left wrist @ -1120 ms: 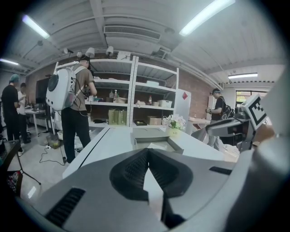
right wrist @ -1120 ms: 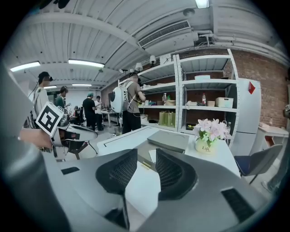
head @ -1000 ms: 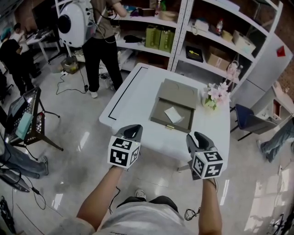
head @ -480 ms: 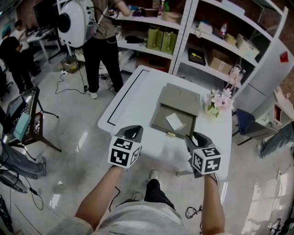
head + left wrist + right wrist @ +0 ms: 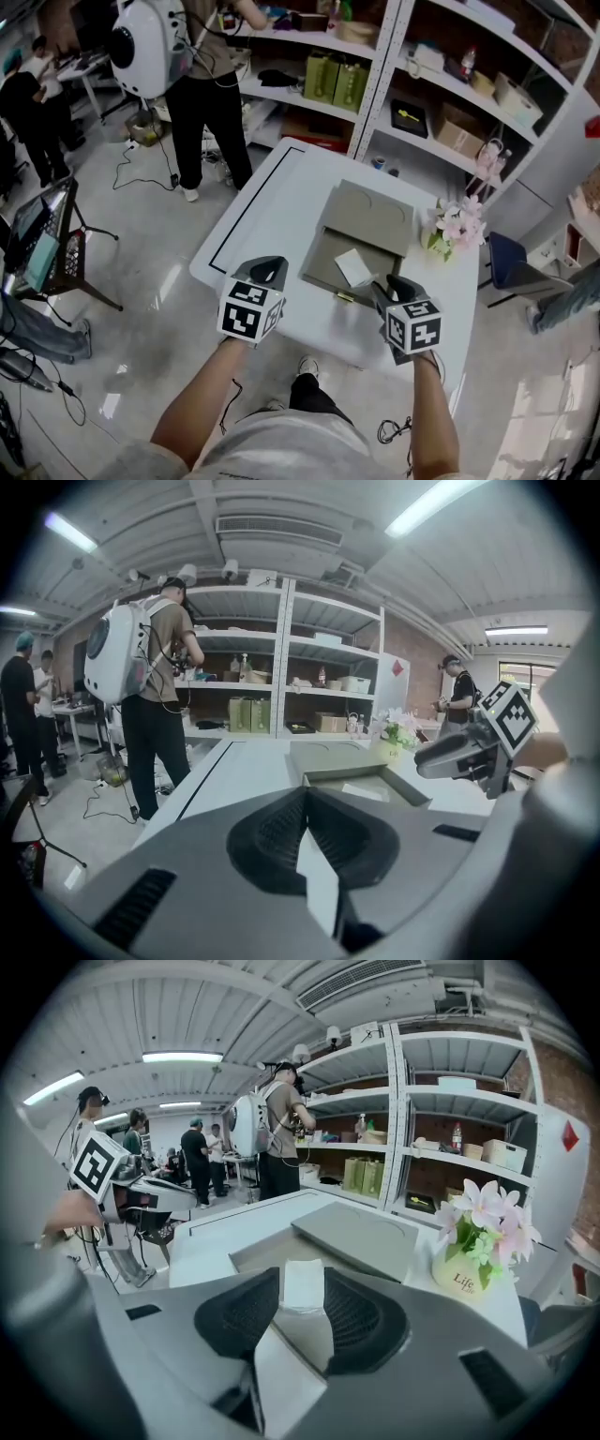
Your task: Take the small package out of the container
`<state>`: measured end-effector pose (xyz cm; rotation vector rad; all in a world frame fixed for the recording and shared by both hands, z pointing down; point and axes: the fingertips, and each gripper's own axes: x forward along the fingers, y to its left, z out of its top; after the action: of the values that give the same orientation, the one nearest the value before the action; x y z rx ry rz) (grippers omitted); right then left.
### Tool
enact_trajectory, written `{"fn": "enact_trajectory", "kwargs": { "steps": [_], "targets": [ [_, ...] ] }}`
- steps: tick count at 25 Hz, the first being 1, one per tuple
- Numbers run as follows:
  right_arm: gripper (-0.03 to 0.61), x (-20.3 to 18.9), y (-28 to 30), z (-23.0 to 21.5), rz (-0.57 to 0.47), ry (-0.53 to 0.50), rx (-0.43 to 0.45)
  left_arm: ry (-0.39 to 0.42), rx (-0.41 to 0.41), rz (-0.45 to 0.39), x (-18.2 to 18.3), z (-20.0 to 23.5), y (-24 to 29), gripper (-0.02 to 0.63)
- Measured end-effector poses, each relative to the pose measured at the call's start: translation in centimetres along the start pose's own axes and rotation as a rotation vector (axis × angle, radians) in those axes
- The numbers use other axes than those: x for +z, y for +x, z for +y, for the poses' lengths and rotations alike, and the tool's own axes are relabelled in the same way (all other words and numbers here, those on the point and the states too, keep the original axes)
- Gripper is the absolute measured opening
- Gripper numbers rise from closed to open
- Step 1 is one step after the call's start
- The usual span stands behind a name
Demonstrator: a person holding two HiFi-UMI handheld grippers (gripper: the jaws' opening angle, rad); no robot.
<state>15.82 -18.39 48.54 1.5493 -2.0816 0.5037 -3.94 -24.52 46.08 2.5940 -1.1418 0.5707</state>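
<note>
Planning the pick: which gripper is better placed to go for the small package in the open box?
Right. The right gripper hangs at the near edge of the container, jaws opening, nothing between them, lined up on the small package just ahead. The left gripper sits off to the side, jaws together.

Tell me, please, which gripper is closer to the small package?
The right gripper, its jaws opening with nothing between them yet, points at the small package; the left gripper hangs farther off.
</note>
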Motion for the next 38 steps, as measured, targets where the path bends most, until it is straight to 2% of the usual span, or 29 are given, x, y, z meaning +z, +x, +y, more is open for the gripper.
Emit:
{"fn": "enact_trajectory", "kwargs": {
  "steps": [15, 27, 31, 35, 38],
  "targets": [
    [0.169, -1.4, 6.6, -1.6, 0.163, -0.132, 0.128, -0.033, 0.033, 0.038, 0.9, 1.8, 5.5, 0.005],
    [0.161, -3.6, 9.6, -1.2, 0.312, -0.201, 0.234, -0.053, 0.066, 0.045, 1.3, 3.2, 7.5, 0.005],
    [0.114, -3.9, 10.0, -1.3, 0.356, -0.229, 0.248, -0.054, 0.071, 0.047, 1.5, 3.5, 7.7, 0.005],
    [0.029, -3.8, 10.0, -1.7, 0.370, -0.244, 0.246, -0.059, 0.084, 0.046, 1.6, 3.9, 7.8, 0.005],
    [0.012, -3.7, 10.0, -1.6, 0.367, -0.249, 0.255, -0.062, 0.084, 0.044, 1.7, 3.9, 7.9, 0.005]
  ]
}}
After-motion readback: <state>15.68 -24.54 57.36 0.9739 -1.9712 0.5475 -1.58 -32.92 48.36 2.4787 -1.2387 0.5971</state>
